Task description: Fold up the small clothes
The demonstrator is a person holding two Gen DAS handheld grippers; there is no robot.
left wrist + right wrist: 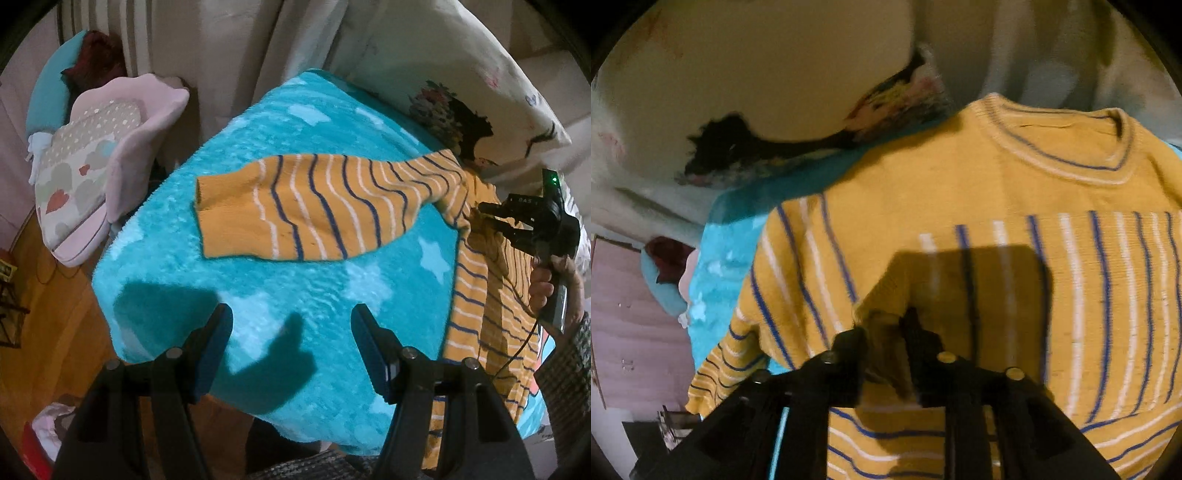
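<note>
A small yellow sweater (317, 206) with blue and white stripes lies on a turquoise star-print blanket (280, 280); its sleeve stretches out left across the blanket. My left gripper (291, 350) is open and empty, hovering above the blanket near its front edge, short of the sleeve. In the right wrist view the sweater's body and neckline (1015, 206) fill the frame. My right gripper (886, 332) is shut on a folded edge of the sweater. It also shows in the left wrist view (491, 218), over the sweater's body at the right.
A cream pillow with a printed figure (461, 92) lies behind the sweater. A pink baby seat with a patterned cushion (96, 177) stands to the left, over wooden floor (48, 325). Curtains (229, 48) hang at the back.
</note>
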